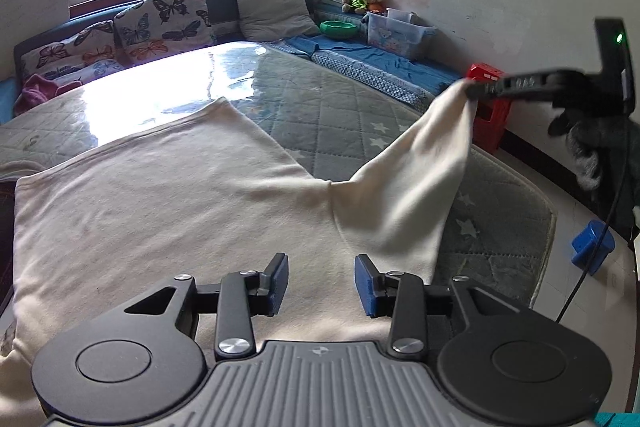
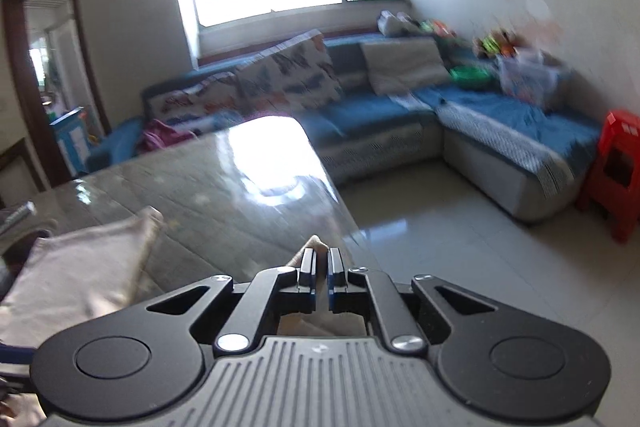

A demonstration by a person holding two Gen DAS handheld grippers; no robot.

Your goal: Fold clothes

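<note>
The cream shirt (image 1: 168,195) lies flat on the bench (image 1: 328,99). Its sleeve (image 1: 416,167) is lifted off to the shirt's right, pinched in the right gripper (image 1: 474,89). Left gripper (image 1: 321,281) hovers over the shirt's near edge, jaws apart and empty. I'd guess the sleeve folds back inward over the body.

The shirt (image 1: 168,195) lies flat on the table (image 1: 320,99), filling the lower left of the left wrist view. Its sleeve (image 1: 416,179) rises toward the right edge, pinched in the right gripper (image 1: 472,89). The left gripper (image 1: 321,281) sits at the bottom centre, above the shirt, jaws apart. Behind the table, a sofa (image 1: 360,63) runs across the top; cushions (image 1: 160,15) at upper left, a bin (image 1: 396,33) at upper right. A stool (image 1: 490,107) stands behind the right gripper.
</note>
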